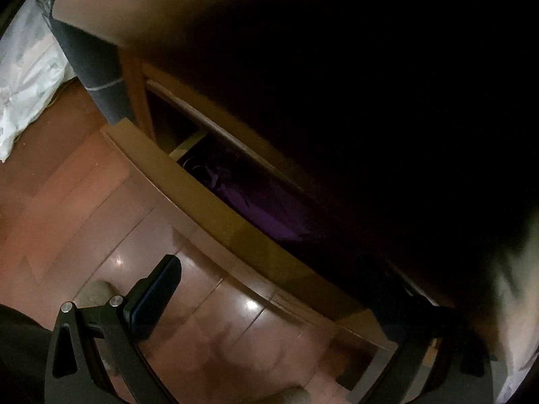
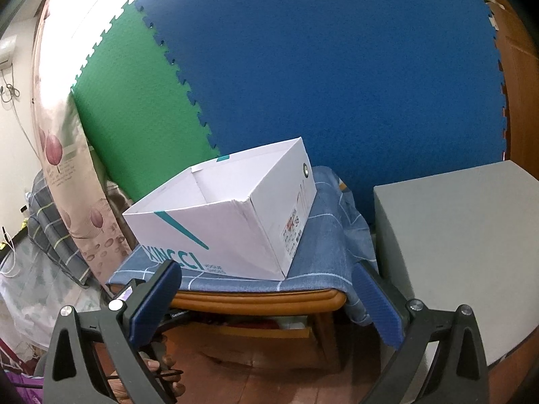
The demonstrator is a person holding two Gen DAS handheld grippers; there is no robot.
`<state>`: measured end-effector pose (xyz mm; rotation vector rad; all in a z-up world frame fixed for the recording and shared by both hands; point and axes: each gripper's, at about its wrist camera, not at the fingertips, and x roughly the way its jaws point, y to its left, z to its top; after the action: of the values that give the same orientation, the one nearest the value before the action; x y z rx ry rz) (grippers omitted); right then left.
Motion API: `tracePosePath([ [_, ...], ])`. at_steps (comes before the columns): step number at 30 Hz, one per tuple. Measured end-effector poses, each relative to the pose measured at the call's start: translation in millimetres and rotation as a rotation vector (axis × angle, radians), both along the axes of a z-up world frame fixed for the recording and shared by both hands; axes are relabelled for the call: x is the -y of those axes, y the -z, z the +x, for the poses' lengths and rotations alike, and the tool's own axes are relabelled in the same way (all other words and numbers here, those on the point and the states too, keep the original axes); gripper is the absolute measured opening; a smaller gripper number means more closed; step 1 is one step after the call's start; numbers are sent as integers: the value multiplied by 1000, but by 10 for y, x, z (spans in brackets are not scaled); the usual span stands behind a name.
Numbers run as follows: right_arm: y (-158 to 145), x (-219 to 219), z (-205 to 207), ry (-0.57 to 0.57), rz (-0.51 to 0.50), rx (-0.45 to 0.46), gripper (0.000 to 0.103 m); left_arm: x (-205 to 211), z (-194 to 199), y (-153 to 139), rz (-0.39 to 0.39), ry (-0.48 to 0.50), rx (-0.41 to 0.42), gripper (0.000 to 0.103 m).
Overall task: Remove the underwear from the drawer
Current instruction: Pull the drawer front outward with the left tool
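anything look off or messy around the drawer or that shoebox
Nothing damaged or spilled. The drawer is only partly open, with dark purple fabric inside. The white shoebox sits askew on the blue checked cloth, lidless and seemingly empty.

Most of the drawer (image 1: pixel 215 202) interior is lost in darkness; purple fabric (image 1: pixel 269 212) inside is too dim to identify. The left gripper's right finger (image 1: pixel 397 289) is barely discernible.
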<state>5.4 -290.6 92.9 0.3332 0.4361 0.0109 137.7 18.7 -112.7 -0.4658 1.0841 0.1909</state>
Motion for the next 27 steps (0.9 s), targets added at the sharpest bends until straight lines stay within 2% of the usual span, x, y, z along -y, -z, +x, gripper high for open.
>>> tracePosePath([
  [3,13,20,10,0,17,-7,103,-5,-23,-8,56,-37,6,103],
  [7,31,23,27,-3,27,-18,103,-96,-64,46,-19,-77,5,103],
  [11,40,22,8,-4,22,-21,103,-130,-73,30,-43,-126,-30,103],
  [15,44,29,10,-3,28,-23,103,-321,-30,84,-111,-144,-64,103],
  [18,50,18,23,-5,20,-28,103,-372,-17,86,-92,-138,-72,103],
  [27,89,-20,39,-17,7,-46,103,-134,-130,-7,-48,-105,-76,103],
])
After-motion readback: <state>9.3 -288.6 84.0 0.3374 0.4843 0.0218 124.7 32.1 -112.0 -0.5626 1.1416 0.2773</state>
